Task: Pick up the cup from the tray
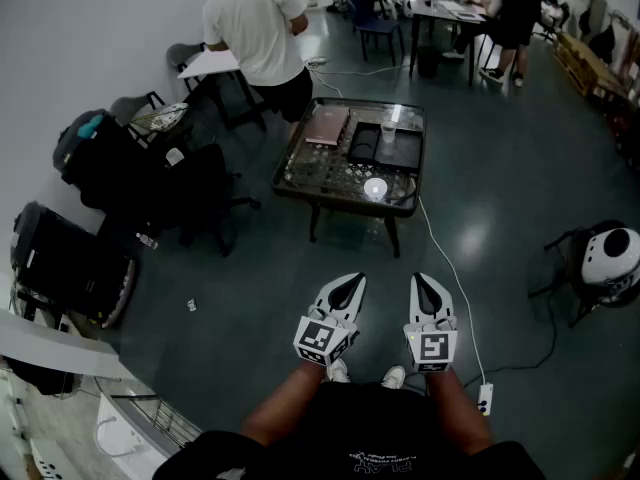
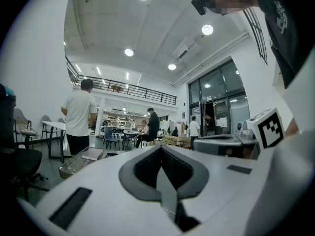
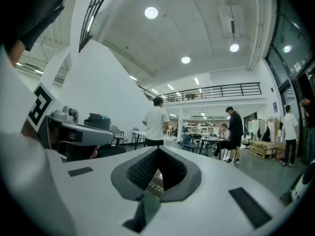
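A clear cup (image 1: pixel 388 131) stands on a dark tray (image 1: pixel 402 150) on the low glass table (image 1: pixel 340 176), well ahead of me across the floor. Both grippers are held close to my body, above my knees and far short of the table. My left gripper (image 1: pixel 353 281) has its jaws shut with nothing between them, and it points toward the table. My right gripper (image 1: pixel 421 280) is beside it, also shut and empty. In the left gripper view the closed gripper (image 2: pixel 161 150) fills the lower frame; in the right gripper view the gripper (image 3: pixel 158 152) does the same.
A pinkish book (image 1: pixel 327 125) lies on the table left of the tray. A person in a white T-shirt (image 1: pixel 258 28) stands behind the table. Black bags and chairs (image 1: pixel 130 173) crowd the left. A cable (image 1: pixel 446 260) runs to a power strip (image 1: pixel 485 399); a white round object (image 1: pixel 612 253) stands at the right.
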The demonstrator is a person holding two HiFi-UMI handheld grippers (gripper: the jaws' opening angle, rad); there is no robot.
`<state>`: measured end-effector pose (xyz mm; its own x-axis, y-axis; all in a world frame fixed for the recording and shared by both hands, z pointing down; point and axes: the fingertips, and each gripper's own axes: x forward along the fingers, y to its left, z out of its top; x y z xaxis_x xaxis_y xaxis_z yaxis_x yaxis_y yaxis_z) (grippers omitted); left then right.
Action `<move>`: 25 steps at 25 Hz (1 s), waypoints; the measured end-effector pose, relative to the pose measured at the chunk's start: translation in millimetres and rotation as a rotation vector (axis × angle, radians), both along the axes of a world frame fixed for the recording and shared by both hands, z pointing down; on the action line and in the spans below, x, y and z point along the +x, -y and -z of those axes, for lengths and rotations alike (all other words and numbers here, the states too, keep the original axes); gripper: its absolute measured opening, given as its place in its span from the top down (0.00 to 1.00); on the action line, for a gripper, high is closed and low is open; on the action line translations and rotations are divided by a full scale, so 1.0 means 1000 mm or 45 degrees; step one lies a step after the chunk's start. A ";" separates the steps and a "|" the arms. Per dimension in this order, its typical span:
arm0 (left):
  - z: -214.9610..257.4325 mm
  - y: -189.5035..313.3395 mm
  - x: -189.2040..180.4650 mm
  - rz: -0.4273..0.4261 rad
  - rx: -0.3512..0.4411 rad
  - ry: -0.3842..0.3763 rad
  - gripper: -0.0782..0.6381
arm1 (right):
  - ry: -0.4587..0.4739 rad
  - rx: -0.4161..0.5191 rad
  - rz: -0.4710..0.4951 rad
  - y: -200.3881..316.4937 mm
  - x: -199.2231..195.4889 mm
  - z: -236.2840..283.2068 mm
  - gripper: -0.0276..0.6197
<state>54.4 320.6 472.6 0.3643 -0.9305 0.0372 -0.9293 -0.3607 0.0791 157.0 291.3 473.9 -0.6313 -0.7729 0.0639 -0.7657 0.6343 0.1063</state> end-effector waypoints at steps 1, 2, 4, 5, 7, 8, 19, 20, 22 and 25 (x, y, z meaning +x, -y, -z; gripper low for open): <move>-0.001 0.000 0.001 -0.001 0.000 0.005 0.88 | 0.005 -0.002 0.002 -0.001 0.000 -0.002 0.95; -0.002 -0.001 0.002 -0.002 0.001 0.008 0.88 | 0.009 -0.002 0.004 -0.001 0.001 -0.005 0.95; -0.002 0.000 0.005 -0.005 0.001 0.013 0.88 | 0.011 0.004 0.005 0.000 0.003 -0.006 0.95; -0.002 0.000 0.006 -0.006 0.002 0.016 0.88 | 0.012 0.011 0.004 0.001 0.004 -0.004 0.95; -0.002 -0.001 0.008 -0.002 0.002 0.022 0.88 | 0.022 0.012 0.005 0.001 0.005 -0.002 0.95; -0.003 -0.002 0.009 0.005 -0.002 0.022 0.88 | 0.030 0.011 0.008 0.001 0.006 -0.003 0.95; -0.001 -0.010 0.018 0.082 -0.004 0.024 0.88 | 0.107 -0.029 0.024 -0.003 0.035 -0.011 0.95; -0.002 -0.010 0.017 0.088 -0.006 0.023 0.88 | 0.108 -0.035 0.031 -0.002 0.034 -0.011 0.95; -0.004 -0.007 0.015 0.092 -0.009 0.021 0.88 | 0.111 -0.045 0.043 0.004 0.030 -0.012 0.95; -0.008 0.003 0.007 0.100 -0.013 0.018 0.88 | 0.105 -0.035 0.053 0.018 0.018 -0.011 0.95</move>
